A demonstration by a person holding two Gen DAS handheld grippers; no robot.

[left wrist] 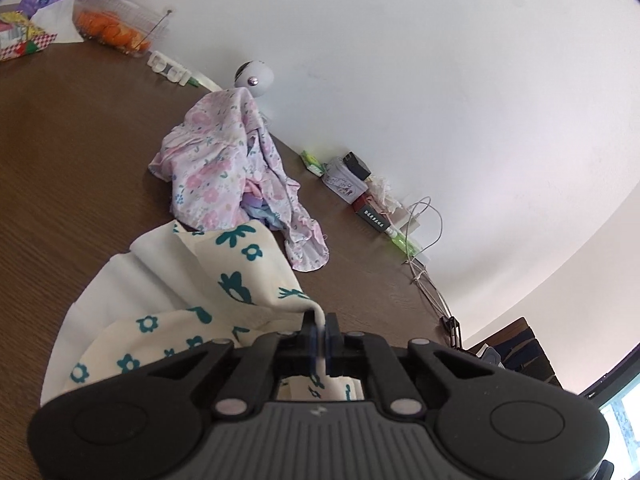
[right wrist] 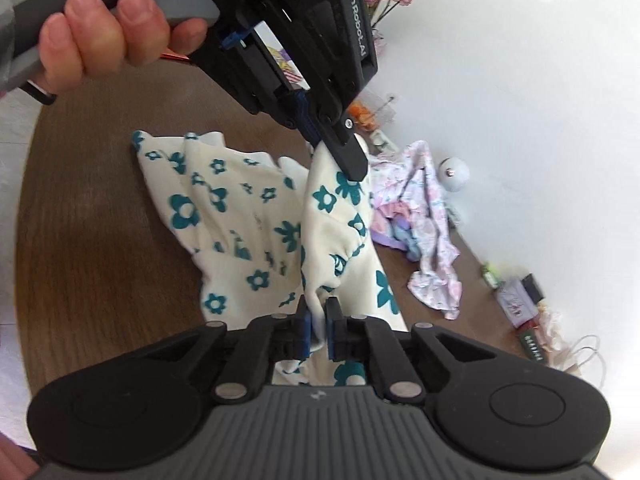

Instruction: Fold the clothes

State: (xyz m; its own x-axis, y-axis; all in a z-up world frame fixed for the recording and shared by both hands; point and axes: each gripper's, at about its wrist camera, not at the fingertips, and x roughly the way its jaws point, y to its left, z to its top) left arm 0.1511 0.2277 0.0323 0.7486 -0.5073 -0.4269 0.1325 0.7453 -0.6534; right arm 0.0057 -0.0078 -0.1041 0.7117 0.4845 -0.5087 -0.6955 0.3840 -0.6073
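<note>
**Holding a flowered garment by two claws above the worktop**

Pinching cloth on both sides, the two claws carry the cream garment with teal flowers [right wrist: 256, 216] partly lifted off the brown worktop [right wrist: 88, 240]. The left claw [left wrist: 320, 330] is pressed together on a thin edge of the fabric; seen from the right wrist camera, it comes down from above in the person's hand [right wrist: 104, 28] and grips the cloth at its upper edge. The right claw [right wrist: 318, 320] is likewise closed on a bunched fold nearer the camera. Between the two grips the garment hangs in loose pleats and ridges, its far part trailing on the worktop, so it is neither flat nor neatly folded.

Beyond it, a pink floral garment [left wrist: 232, 160] lies in a crumpled heap near the wall, with something purple and blue tucked in its folds. That one is plainly unfolded.

As a judgement, much of the folding remains: the cream piece is mid-handling, which could be spreading it out or bringing an edge over, and the pink heap awaits folding.
</note>
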